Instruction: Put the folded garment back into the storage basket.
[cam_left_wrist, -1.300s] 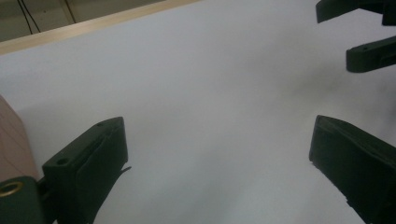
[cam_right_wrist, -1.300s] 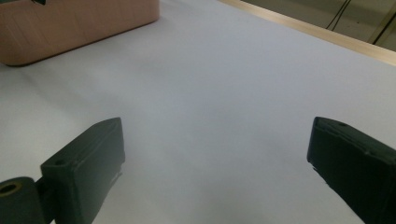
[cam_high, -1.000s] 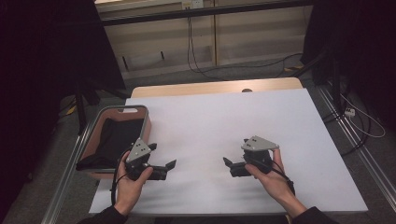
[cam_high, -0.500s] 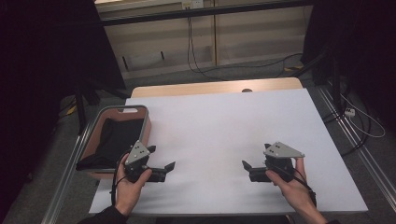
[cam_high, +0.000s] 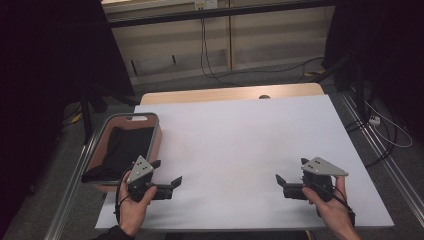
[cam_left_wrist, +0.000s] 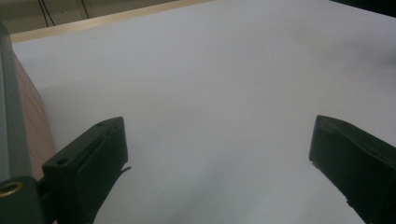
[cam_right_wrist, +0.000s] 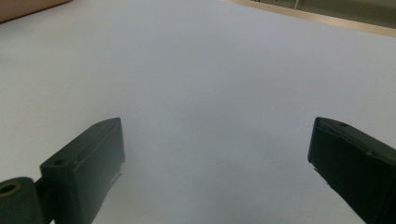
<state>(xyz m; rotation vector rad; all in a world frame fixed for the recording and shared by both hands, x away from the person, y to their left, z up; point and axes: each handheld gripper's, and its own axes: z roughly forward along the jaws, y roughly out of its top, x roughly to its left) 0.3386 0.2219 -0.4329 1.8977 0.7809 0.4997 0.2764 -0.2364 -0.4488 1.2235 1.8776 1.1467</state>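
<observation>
Left tool: a hand is holding it low at the near left of the table, its jaws standing wide apart with nothing between them; in the left gripper view they are framing bare white surface.
Right tool: a hand is holding it at the near right, well apart from the left tool, jaws likewise spread and gripping nothing, pointing inward.
Table: a white sheet is covering it; a wooden strip is showing along the far edge.
Bin: a brown, grey-rimmed container is sitting at the table's left edge, just beside the left tool; something dark is lying inside.
</observation>
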